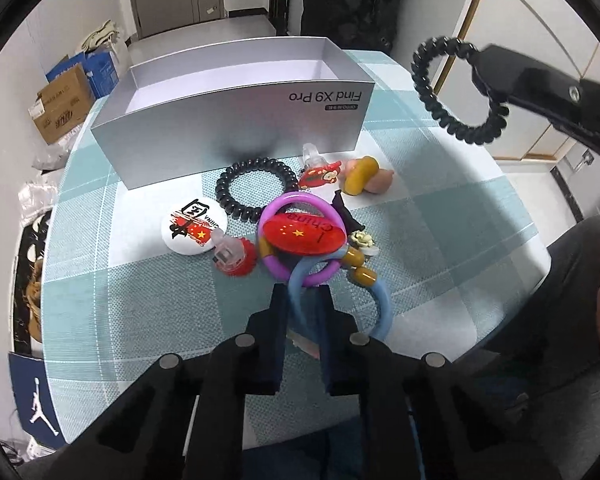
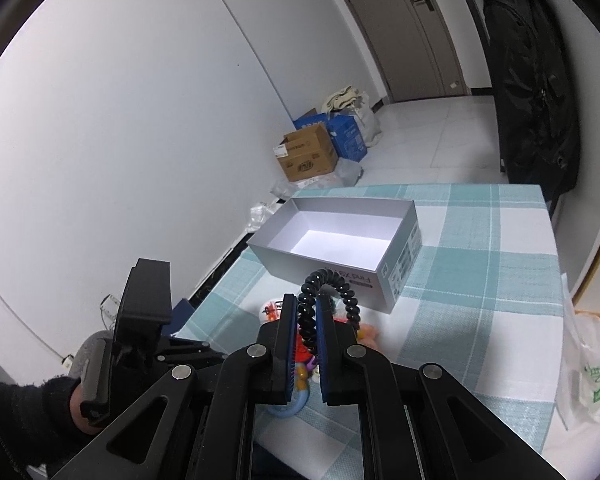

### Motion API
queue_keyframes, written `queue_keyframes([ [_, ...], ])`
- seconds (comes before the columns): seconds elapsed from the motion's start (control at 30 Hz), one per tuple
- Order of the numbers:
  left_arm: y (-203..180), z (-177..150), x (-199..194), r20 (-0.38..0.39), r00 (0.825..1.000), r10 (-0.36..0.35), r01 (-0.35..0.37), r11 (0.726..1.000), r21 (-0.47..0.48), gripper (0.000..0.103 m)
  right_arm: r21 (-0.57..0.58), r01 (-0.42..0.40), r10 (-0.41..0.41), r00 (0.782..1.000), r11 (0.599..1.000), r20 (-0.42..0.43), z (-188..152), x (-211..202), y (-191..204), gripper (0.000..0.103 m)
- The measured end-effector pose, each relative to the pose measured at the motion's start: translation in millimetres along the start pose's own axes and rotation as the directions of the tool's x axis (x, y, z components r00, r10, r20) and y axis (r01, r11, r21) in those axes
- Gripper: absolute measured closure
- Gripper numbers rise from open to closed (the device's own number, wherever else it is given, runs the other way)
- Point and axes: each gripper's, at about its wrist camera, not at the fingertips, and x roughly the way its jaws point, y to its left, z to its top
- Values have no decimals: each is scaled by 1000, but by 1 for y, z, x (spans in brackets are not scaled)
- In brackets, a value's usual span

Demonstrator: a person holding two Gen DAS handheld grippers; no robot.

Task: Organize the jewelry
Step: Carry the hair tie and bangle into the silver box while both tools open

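A silver open box (image 1: 228,132) stands on the checked tablecloth; it also shows in the right wrist view (image 2: 332,236), empty inside. In front of it lies a pile: a black coil hair tie (image 1: 252,188), a purple ring (image 1: 300,240), a red oval badge (image 1: 304,232), a white round badge (image 1: 190,222), a red ring toy (image 1: 236,256), a blue ring (image 1: 376,304) and yellow-pink charms (image 1: 364,176). My left gripper (image 1: 303,296) is shut on the blue ring. My right gripper (image 2: 305,312) is shut on a second black coil hair tie (image 2: 332,296), held in the air right of the box (image 1: 452,92).
The table's right edge (image 1: 540,240) is near a person's leg. Cardboard boxes (image 2: 312,152) and bags sit on the floor by the wall. A plastic bag (image 2: 592,372) lies at the table's right side. A black bag (image 2: 536,92) hangs beyond the table.
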Motion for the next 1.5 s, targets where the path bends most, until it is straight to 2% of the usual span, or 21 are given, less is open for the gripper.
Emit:
queue_keyframes([
  [0.07,-1,0,-2,1,1000,-9,9,1000,3,98,2,1,-1,1000,1000,5,0,-1,0,95],
  [0.27,-1,1,-9,23,999,-40,40,999,-10,99,15,8,-8,1000,1000,15,0,-4,-2,95],
  [0.47,6,10,-22,96,993,-65,69,996,-49,99,25,3,-3,999,1000,33,1,-8,-2,95],
  [0.77,35,58,-42,215,976,-46,78,986,-145,99,53,-37,33,997,998,69,19,-3,0,95],
  [1.1,50,99,-43,288,957,-28,78,983,-164,99,20,-61,59,995,998,77,72,24,2,95],
  [1.3,65,111,-24,260,965,-19,66,983,-174,99,25,-53,51,996,998,68,93,54,-8,95],
  [1.5,73,116,-2,195,981,-22,56,984,-171,99,74,-46,45,999,996,17,92,82,-29,95],
])
